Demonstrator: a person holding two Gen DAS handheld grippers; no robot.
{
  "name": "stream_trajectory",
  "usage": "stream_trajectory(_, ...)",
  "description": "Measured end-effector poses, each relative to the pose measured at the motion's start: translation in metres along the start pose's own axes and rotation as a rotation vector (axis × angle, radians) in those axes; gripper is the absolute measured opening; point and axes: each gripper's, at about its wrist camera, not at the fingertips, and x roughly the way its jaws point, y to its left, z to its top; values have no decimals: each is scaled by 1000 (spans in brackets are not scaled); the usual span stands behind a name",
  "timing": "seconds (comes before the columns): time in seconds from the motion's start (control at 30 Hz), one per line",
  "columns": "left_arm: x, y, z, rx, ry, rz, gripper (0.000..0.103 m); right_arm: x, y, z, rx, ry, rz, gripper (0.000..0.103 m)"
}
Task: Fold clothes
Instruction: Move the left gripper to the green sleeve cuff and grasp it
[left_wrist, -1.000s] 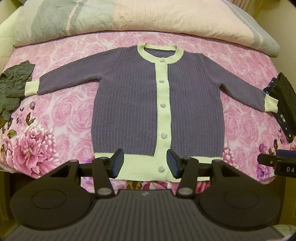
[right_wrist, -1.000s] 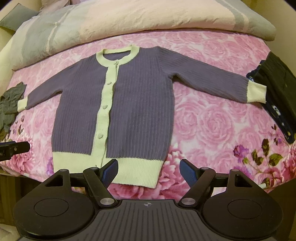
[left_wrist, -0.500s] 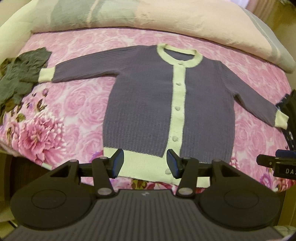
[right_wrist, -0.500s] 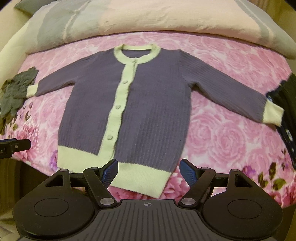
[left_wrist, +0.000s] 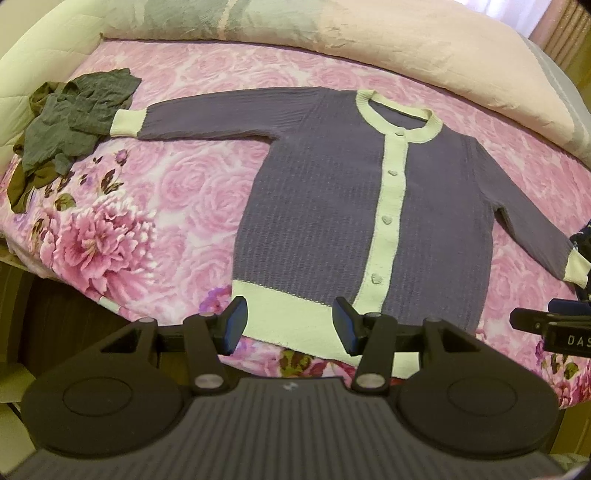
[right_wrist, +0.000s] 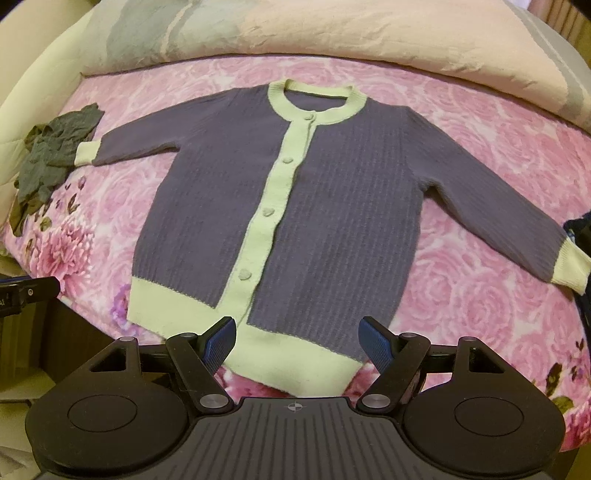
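Holding both claws spread and empty over the near edge of the bed (left_wrist: 173, 192).

- Left claw (left_wrist: 290, 325): jaws apart, framing the pale hem at the cardigan's lower corner on my left.
- Right claw (right_wrist: 297, 345): jaws wider apart, framing the hem below the button band.
- Cardigan (right_wrist: 332, 206): purple rib knit, pale trim, heart buttons; flat, face up, buttoned, both sleeves spread, ahead of both claws.
- Grey-green garment (left_wrist: 70, 114): crumpled, far left, touching the left cuff. The left view shows it larger.
- Dark garment (right_wrist: 580, 236): far right edge, by the right cuff; a sliver in either view.
- Quilt (right_wrist: 332, 33): bunched beyond the collar.
- Each view catches the other claw's tip at its edge.
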Motion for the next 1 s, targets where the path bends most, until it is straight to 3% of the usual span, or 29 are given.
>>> stream_trajectory(0.37, 27, 14, 38, 70, 36, -51, 47, 14, 9, 18, 92, 33, -47, 76)
stream_trajectory(0.63, 58, 55, 84, 43, 32, -132, 53, 28, 7, 49, 243, 4, -117, 76)
stream_trajectory(0.83, 115, 119, 110, -149, 57, -250, 53, 53, -6, 72, 377, -15, -188, 76)
stream_trajectory(1.0, 176, 190, 129, -421, 24, -349, 52, 81, -14, 82, 490, -34, -219, 76)
